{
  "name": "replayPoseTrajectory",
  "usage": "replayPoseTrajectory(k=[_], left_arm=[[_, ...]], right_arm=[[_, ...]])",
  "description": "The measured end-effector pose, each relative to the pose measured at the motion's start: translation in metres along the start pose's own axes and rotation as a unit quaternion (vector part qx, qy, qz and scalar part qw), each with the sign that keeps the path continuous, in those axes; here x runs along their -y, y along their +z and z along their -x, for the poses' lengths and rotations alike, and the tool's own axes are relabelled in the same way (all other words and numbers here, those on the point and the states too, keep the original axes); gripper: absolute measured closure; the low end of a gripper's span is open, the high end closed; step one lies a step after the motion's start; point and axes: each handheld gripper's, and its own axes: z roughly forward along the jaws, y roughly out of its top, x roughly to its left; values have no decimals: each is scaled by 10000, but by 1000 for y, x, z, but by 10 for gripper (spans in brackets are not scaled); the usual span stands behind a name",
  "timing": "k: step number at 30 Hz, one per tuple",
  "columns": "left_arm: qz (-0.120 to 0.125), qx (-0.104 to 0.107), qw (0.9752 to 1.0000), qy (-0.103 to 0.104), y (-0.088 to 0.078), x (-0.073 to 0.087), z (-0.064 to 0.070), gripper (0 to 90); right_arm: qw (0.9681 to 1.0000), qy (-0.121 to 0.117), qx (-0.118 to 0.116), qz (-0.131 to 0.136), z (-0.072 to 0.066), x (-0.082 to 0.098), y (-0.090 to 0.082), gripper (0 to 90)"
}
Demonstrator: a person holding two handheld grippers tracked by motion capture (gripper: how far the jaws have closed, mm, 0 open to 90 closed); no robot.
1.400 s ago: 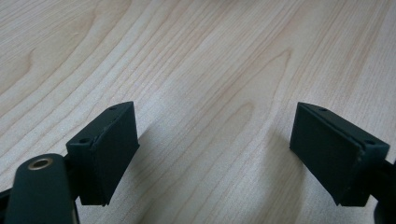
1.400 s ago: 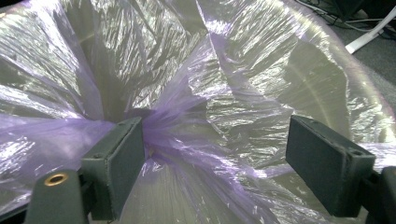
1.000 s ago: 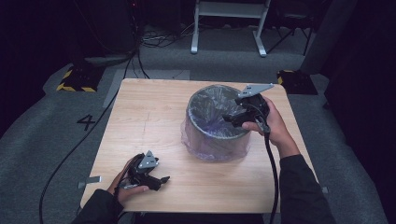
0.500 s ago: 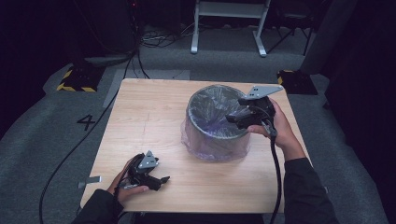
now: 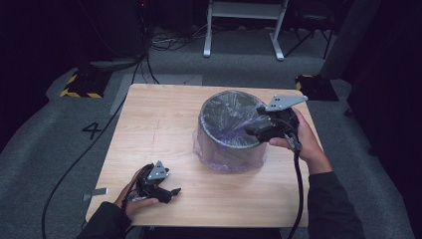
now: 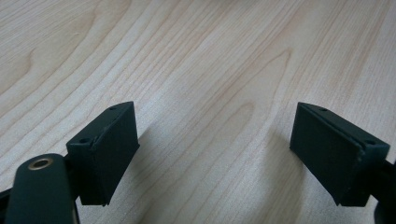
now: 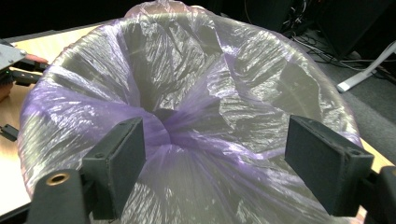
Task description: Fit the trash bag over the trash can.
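Two grippers are at work over a pale wooden table point(image 5: 164, 129) in the high view: the left gripper point(image 5: 169, 191) rests low near the table's near left corner, held in a hand point(image 5: 133, 199) that comes in from the bottom edge, well apart from the bin. A round dark bin point(image 5: 231, 130) stands right of the table's middle, lined with a clear purple-tinted bag point(image 5: 224, 154) whose loose film spills over the rim and bunches around the base on the wood. The right gripper point(image 5: 251, 130) hovers at the bin's right rim, its jaws pointing left over the opening, a grey three-cornered plate on top and a black cable trailing down along the forearm. From the left gripper view, the two black jaws stand wide apart just above bare wood grain, with nothing between them. From the right gripper view, the jaws are likewise spread wide and hold nothing; between and beyond them lies the bag point(image 7: 187, 121), its film gathered into a purple twist at the centre of the bin's mouth, with crinkled folds running out to the rim.
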Motion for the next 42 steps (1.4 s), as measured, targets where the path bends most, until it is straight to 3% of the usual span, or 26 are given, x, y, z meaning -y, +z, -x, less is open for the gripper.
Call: replayPoseTrajectory(k=[6, 19, 42], left_arm=[[-1, -1, 10000, 2, 0, 0, 0, 148], [0, -1, 10000, 0, 0, 0, 0, 148], [1, -3, 10000, 0, 0, 0, 0, 148]], right_arm=[[10000, 7, -14, 22, -2, 5, -5, 200], [9997, -216, -24, 54, -18, 8, -20, 197], [9986, -358, 356, 133, -33, 44, -50, 185]])
